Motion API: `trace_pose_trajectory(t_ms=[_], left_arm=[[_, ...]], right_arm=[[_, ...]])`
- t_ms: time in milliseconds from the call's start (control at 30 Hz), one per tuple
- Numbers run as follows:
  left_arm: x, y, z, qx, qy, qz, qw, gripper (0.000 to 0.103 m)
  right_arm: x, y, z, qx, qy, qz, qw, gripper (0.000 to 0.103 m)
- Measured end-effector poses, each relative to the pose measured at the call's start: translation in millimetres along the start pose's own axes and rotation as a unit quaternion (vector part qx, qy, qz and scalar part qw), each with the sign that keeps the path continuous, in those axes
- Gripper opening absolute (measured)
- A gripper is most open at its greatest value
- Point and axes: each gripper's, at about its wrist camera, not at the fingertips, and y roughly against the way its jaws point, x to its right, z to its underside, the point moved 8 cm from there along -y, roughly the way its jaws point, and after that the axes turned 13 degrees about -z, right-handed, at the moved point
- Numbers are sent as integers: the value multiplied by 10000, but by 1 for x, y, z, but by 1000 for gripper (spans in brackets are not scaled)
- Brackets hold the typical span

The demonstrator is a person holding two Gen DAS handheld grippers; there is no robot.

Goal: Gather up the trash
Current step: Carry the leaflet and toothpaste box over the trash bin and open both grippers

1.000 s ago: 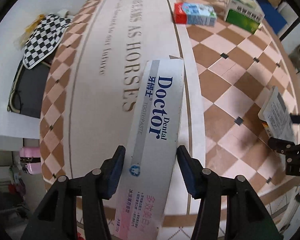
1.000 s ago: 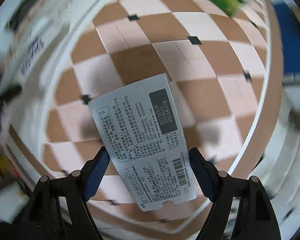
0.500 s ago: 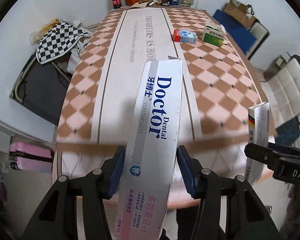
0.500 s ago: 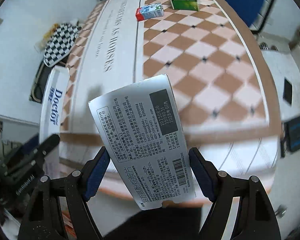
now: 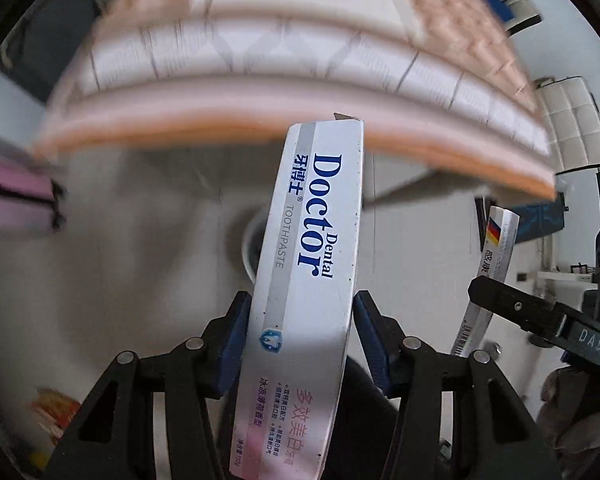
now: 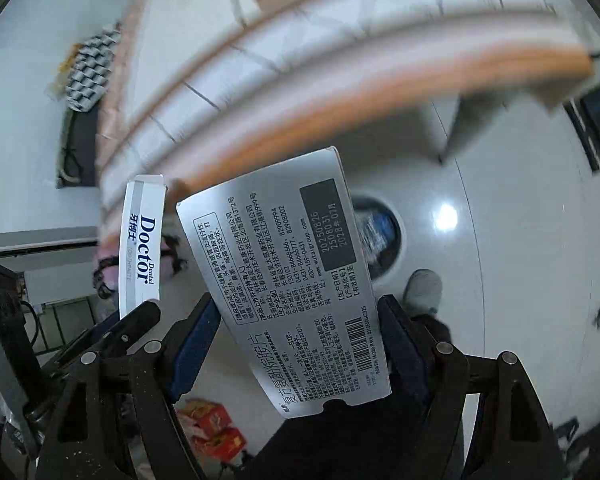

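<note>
Holding light, crushable cartons by their flat sides: left gripper [image 5: 300, 340] clamps toothpaste box [image 5: 312, 264], right gripper [image 6: 300, 344] medicine box [image 6: 296, 280].

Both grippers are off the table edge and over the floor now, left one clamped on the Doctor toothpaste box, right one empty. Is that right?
Not quite. The right gripper is not empty: the right wrist view shows its pads pressed on a silver medicine box. The rest holds: the left gripper is clamped on the Doctor toothpaste box, and both are past the table edge, over the floor.
</note>
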Motion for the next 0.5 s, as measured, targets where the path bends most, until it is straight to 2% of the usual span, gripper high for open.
trace_pose_trajectory(t_ms=[100,233,500], left_arm=[[7,-54,5,-458,162,208,9986,49],[19,-144,-5,-901,367,311,9948,49],[37,-295,-31,-1439,561,454,9870,49]], right_arm=[[43,-38,12,-183,-278,126,9994,82],[98,-93,10,-317,-518,247,9978,82],[186,-212,-8,-459,-966,344,9937,82]])
